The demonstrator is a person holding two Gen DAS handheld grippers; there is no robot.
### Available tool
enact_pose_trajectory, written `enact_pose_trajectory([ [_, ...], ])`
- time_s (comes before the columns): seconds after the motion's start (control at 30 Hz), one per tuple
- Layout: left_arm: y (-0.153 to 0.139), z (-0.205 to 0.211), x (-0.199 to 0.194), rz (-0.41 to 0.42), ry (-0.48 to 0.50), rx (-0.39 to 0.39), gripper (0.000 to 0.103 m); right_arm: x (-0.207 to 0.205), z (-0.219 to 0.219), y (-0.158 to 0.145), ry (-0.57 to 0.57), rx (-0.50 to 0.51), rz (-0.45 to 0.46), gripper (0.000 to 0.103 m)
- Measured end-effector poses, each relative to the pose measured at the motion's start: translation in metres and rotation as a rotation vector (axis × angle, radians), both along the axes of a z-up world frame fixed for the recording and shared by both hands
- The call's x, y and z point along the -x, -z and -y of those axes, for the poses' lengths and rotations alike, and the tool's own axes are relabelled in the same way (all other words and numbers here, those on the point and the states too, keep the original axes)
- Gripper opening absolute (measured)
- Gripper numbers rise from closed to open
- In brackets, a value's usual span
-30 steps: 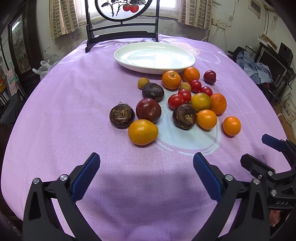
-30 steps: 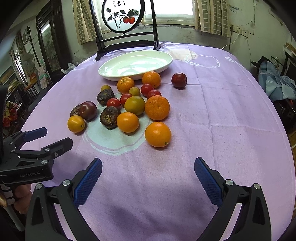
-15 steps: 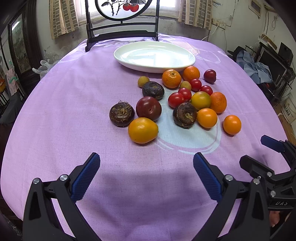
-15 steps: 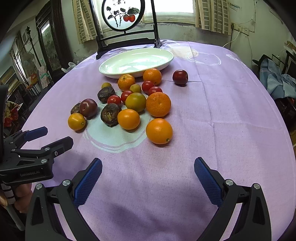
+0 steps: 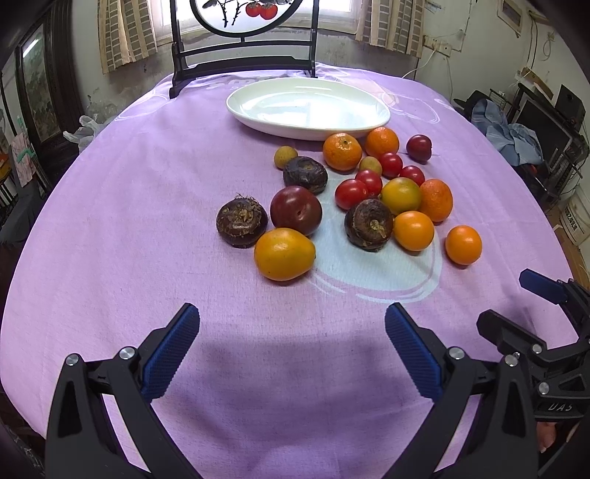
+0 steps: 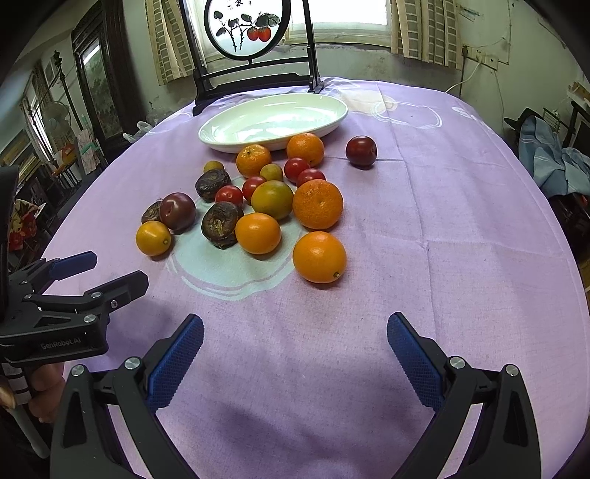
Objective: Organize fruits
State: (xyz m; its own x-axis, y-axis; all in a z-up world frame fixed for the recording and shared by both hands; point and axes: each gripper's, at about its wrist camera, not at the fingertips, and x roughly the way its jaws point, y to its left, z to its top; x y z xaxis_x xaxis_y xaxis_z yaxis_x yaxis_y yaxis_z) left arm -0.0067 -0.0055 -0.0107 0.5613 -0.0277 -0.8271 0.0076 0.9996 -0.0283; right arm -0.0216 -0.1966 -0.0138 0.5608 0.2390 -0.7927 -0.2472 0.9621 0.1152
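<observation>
Several fruits lie loose on the purple tablecloth (image 5: 129,228): oranges, cherry tomatoes, dark plums and brown water chestnuts. The nearest to my left gripper (image 5: 293,324) is a yellow-orange fruit (image 5: 284,254). The nearest to my right gripper (image 6: 295,331) is an orange (image 6: 319,257). An empty white oval plate (image 5: 308,107) sits behind the pile; it also shows in the right wrist view (image 6: 273,121). Both grippers are open, empty and hover over bare cloth short of the fruits. The right gripper shows in the left view (image 5: 516,306), the left gripper in the right view (image 6: 107,272).
A dark wooden stand with a round painted screen (image 6: 247,29) stands at the table's far edge behind the plate. A lone plum (image 6: 361,151) lies right of the pile. Furniture and clothes crowd the room around the table.
Both grippers have moved slightly forward toward the fruits. Nothing on the table has moved.
</observation>
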Motion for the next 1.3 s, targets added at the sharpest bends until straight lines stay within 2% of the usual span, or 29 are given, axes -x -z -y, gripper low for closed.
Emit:
enact_pose_trajectory([
  [0.77, 0.005, 0.002, 0.001, -0.003, 0.006, -0.004, 0.099, 0.001, -0.001, 0.004, 0.001, 0.008, -0.007, 0.100],
  [1.0, 0.014, -0.006, 0.000, -0.005, 0.012, -0.002, 0.099, -0.008, -0.003, 0.011, 0.023, 0.101, -0.010, 0.100],
  [1.3, 0.021, -0.023, -0.015, -0.021, 0.021, 0.002, 0.099, -0.051, -0.013, 0.026, -0.003, 0.184, -0.078, 0.100],
])
